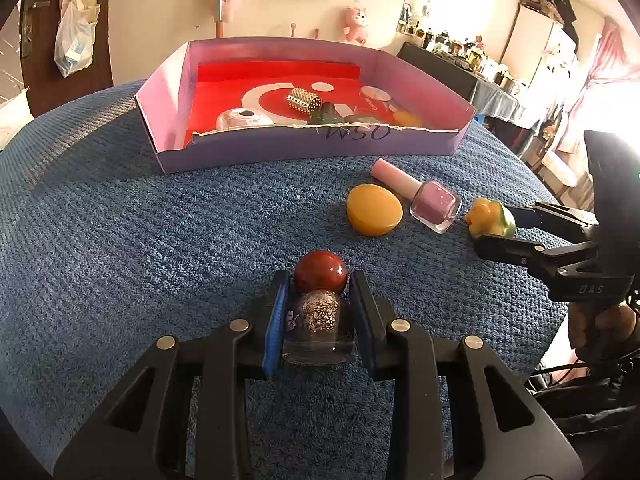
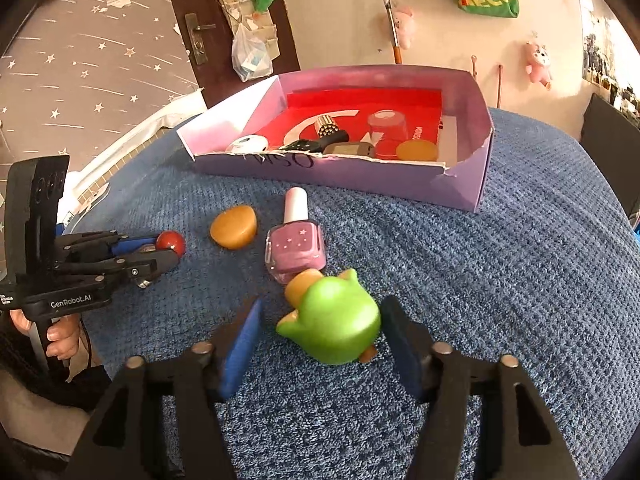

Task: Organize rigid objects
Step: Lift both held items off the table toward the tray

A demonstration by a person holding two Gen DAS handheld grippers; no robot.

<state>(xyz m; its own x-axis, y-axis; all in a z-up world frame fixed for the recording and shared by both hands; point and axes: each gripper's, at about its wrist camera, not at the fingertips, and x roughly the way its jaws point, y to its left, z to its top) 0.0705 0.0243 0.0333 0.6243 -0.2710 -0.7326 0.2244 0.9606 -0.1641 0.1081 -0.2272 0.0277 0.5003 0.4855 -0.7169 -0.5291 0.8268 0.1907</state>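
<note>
My left gripper (image 1: 320, 308) is shut on a glitter polish bottle with a round red cap (image 1: 320, 300), lying on the blue cloth; it also shows in the right wrist view (image 2: 170, 242). My right gripper (image 2: 324, 328) is open around a green and yellow toy (image 2: 336, 320), its pads apart from the toy; the toy also shows in the left wrist view (image 1: 490, 216). A pink polish bottle (image 2: 294, 240) (image 1: 424, 196) and an orange disc (image 2: 234, 226) (image 1: 374, 209) lie between the grippers. The lilac box (image 1: 288, 152) (image 2: 344, 178) holds several small items.
The blue textured cloth (image 1: 160, 240) covers the whole work surface. The box stands at the far side with a torn front wall. A dark cabinet with bottles (image 1: 460, 52) stands beyond at the right. A door with a plastic bag (image 2: 248, 56) is behind.
</note>
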